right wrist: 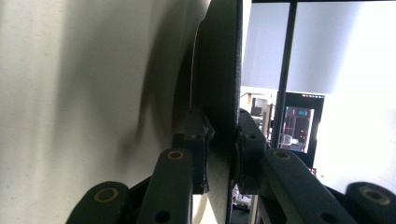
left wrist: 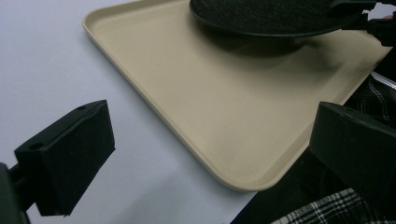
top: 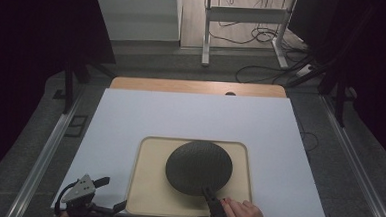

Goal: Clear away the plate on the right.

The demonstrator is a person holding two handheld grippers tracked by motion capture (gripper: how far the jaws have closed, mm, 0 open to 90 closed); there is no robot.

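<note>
Black plate is clamped at its 5 o'clock rim by the right gripper, partly cropped; left gripper is held wide over the tray

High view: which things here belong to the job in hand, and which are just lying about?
In the job:
- dark round plate, rim clamped by the right tongs
- beige tray beneath it
- left tongs, open at the tray's near left corner

Lying about:
- white sheet covering the table
- cables on the floor beyond
- metal stand

Left hand-held gripper agape, right hand-held gripper clamped
</note>
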